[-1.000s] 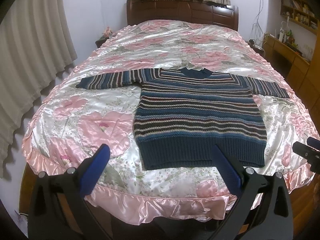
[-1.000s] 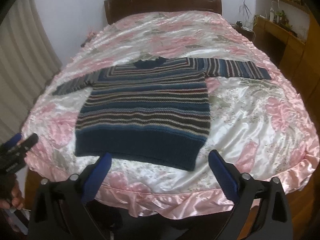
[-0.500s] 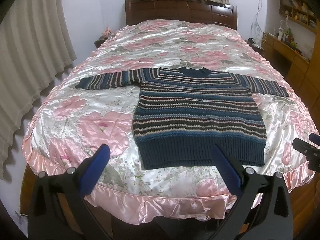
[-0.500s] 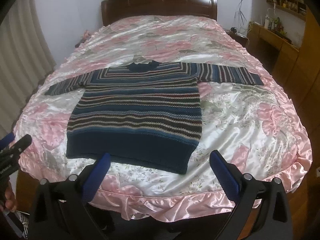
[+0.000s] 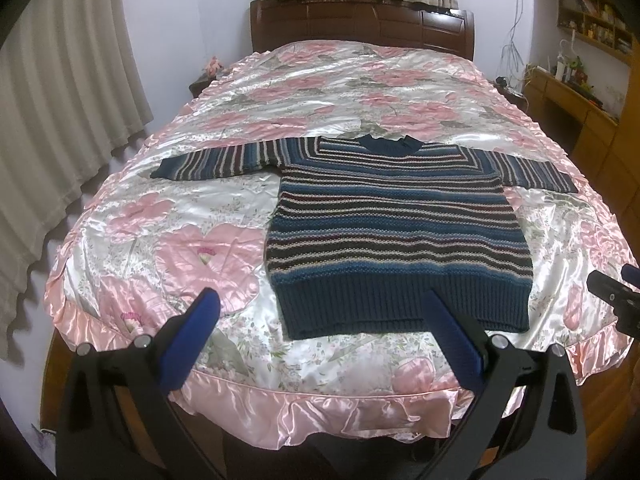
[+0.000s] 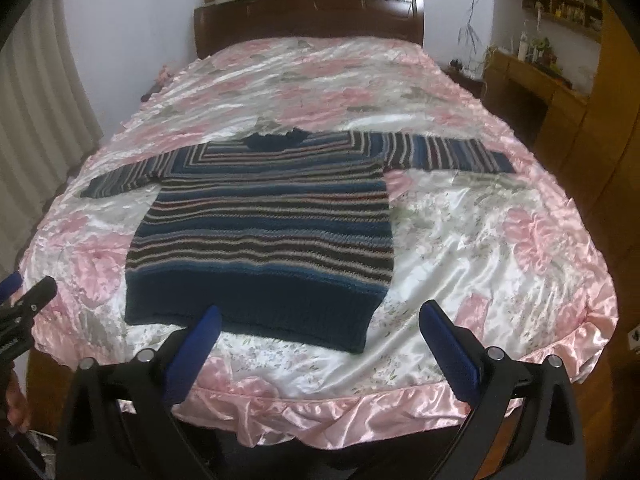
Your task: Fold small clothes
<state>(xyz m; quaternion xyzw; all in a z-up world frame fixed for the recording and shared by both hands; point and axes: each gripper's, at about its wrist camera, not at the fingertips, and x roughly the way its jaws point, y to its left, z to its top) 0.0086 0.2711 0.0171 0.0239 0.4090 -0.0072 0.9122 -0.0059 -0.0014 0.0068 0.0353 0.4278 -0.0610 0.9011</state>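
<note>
Left wrist view, striped sweater [image 5: 396,232] flat beyond both gaping hand-held grippers [image 5: 320,312] [image 6: 320,320], untouched.

- You get soft, even indoor light in both views; no hard shadows fall across the satin bedspread [image 5: 224,216].
- Its sheen throws white glare patches, strongest at the right of your right wrist view [image 6: 460,248].
- Fisheye bends the curtain [image 5: 60,120] at the left edge, and the corners go black.
- Your right wrist view looks slightly softer than the left.
</note>
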